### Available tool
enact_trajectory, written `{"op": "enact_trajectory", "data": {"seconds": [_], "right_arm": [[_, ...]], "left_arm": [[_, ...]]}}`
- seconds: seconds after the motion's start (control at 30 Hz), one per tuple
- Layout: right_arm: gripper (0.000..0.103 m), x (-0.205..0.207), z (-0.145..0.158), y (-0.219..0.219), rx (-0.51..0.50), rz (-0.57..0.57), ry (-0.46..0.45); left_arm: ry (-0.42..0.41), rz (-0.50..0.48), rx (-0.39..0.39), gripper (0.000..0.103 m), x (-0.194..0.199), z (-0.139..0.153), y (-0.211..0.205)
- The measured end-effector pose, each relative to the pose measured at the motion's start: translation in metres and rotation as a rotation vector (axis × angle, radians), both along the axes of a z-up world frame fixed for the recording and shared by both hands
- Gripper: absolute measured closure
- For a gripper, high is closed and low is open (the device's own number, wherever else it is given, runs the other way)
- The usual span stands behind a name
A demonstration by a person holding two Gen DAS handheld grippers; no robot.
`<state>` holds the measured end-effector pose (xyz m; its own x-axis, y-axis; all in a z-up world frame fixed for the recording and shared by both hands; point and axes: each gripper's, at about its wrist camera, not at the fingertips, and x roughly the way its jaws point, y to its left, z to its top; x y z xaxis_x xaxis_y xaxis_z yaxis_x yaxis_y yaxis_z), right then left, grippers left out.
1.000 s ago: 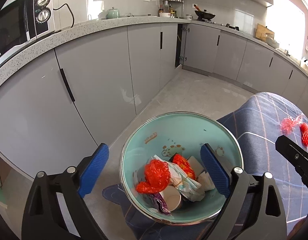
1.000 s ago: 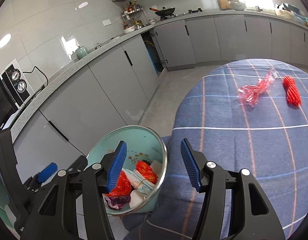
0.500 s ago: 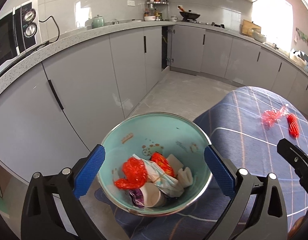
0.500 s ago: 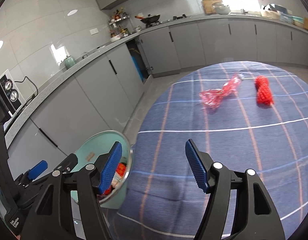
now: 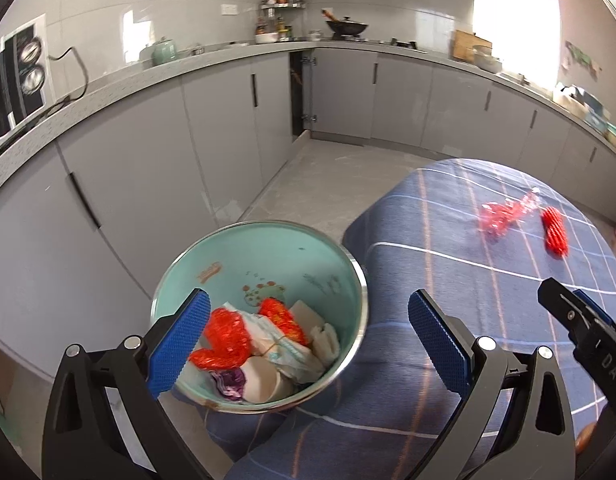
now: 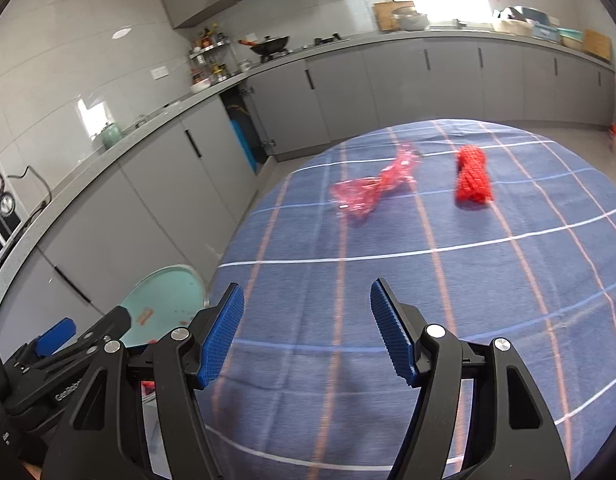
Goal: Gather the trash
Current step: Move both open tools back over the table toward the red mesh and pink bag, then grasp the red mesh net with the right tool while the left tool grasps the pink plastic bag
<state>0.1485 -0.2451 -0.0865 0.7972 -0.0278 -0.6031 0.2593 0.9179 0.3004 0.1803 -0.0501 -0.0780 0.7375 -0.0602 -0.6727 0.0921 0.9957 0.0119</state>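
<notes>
Trash could slip: both the left hand-held gripper (image 5: 308, 340) and right hand-held gripper (image 6: 305, 330) gape wide and empty, and the thin red wrapper (image 6: 370, 190) and red net roll (image 6: 472, 180) near the bench's far edge may slide off.

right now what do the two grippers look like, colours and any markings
Both the left gripper and right gripper have matte black angular frames with triangular cutouts, silver round bolts, and blue textured pads. White lettering marks the black bodies, only partly readable. No cables or sleeves show.
</notes>
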Motion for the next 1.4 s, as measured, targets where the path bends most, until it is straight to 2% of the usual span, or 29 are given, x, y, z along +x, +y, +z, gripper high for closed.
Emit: {"op": "enact_trajectory", "data": {"seconds": [0.5,0.6,0.83,1.13,1.27,1.4], "right_arm": [[0.038,-0.007,-0.007,-0.108,-0.022,-0.188,0.031],[0.038,-0.002,-0.011,-0.129,-0.019,-0.209,0.048],[0.038,0.027,-0.017,-0.162,-0.032,-0.226,0.074],[0.041,0.089,-0.032,-0.192,-0.057,-0.211,0.145],[0.042,0.106,-0.044,-0.204,-0.046,-0.207,0.179],[0.057,0.116,-0.056,-0.209,-0.035,-0.19,0.218]], "left_arm": [[0.0,-0.2,0.021,0.007,0.024,-0.003,-0.094],[0.011,-0.229,0.024,0.01,0.036,-0.006,-0.111],[0.039,-0.283,0.02,0.011,0.069,-0.017,-0.154],[0.046,-0.359,0.025,0.011,0.119,-0.026,-0.212],[0.064,-0.4,0.027,0.015,0.137,-0.033,-0.235],[0.103,-0.418,0.03,0.019,0.149,-0.041,-0.251]]}}
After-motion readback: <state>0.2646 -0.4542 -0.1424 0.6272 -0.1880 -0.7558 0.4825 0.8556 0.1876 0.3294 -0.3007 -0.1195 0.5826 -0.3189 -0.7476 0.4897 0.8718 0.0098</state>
